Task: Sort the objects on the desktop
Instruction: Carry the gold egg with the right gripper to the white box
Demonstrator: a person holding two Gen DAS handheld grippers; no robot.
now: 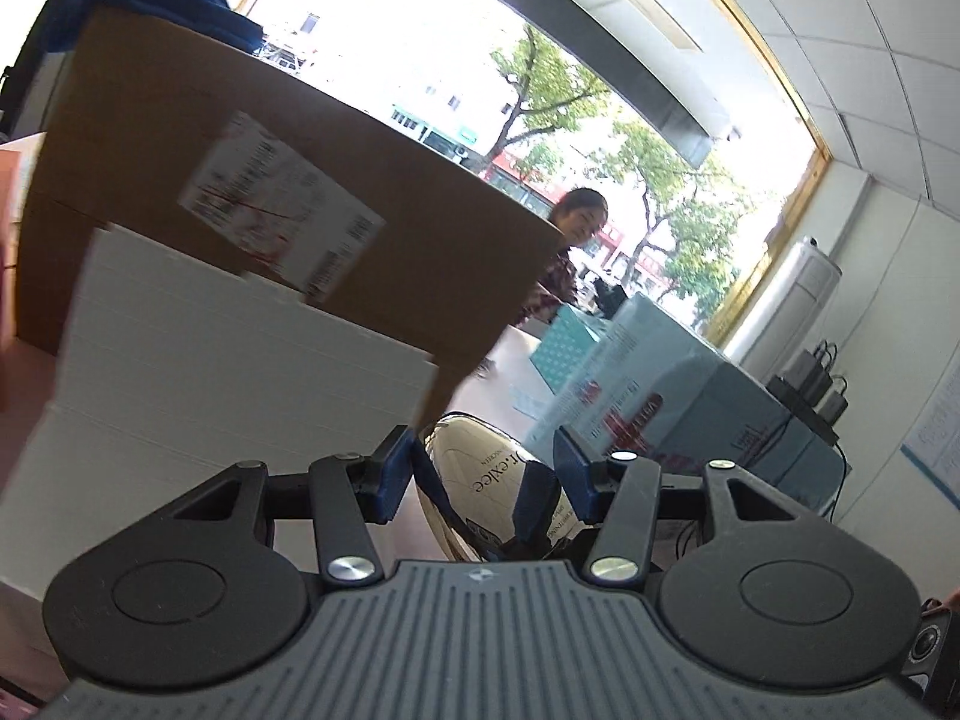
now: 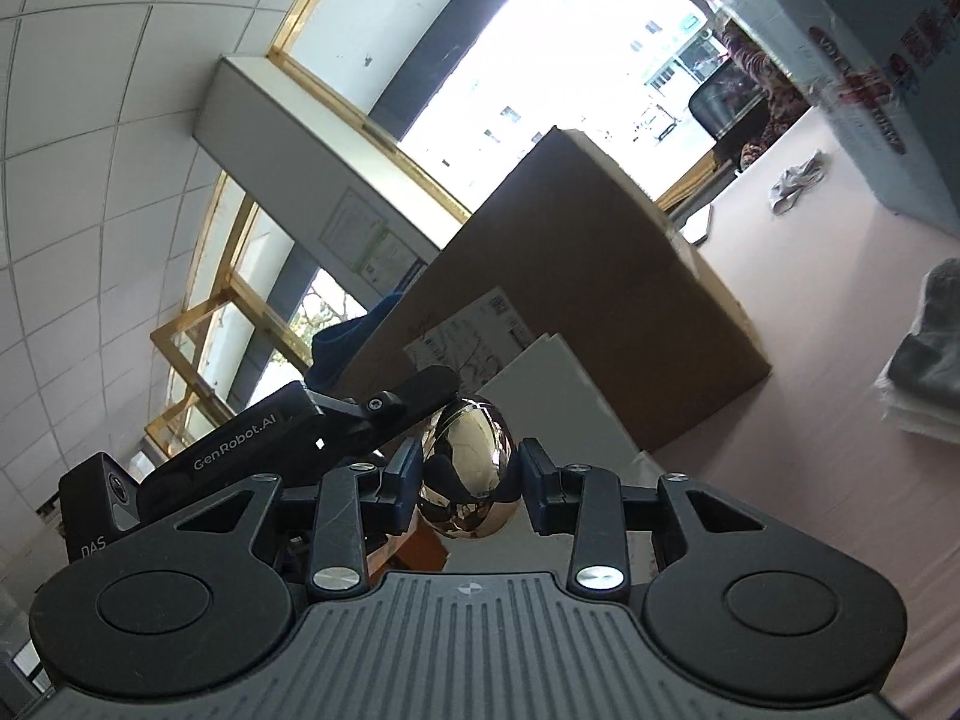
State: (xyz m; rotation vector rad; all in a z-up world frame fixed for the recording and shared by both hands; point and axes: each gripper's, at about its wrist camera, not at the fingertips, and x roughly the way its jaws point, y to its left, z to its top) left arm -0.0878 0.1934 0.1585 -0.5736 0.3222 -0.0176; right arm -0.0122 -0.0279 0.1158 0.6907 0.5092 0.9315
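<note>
Two grippers meet on one shiny gold, egg-shaped container (image 1: 510,480) marked "Dr.exlee", held aloft above the pale pink desk (image 2: 810,360). The left gripper (image 1: 480,480) has its blue pads pressed against the container's printed sides, clamped on it. In the right wrist view, the right gripper (image 2: 468,474) brackets the mirrored rounded end, its jaws apart with a sliver of gap on each side. This reads as a handover or a two-handed carry; whichever follows calls for one firm grip before the other lets go, since the polished shell looks slippery. At ten o'clock stands a large cardboard box (image 1: 288,180) behind a white box (image 1: 240,360); at two o'clock sit teal cartons (image 1: 690,384).
</note>
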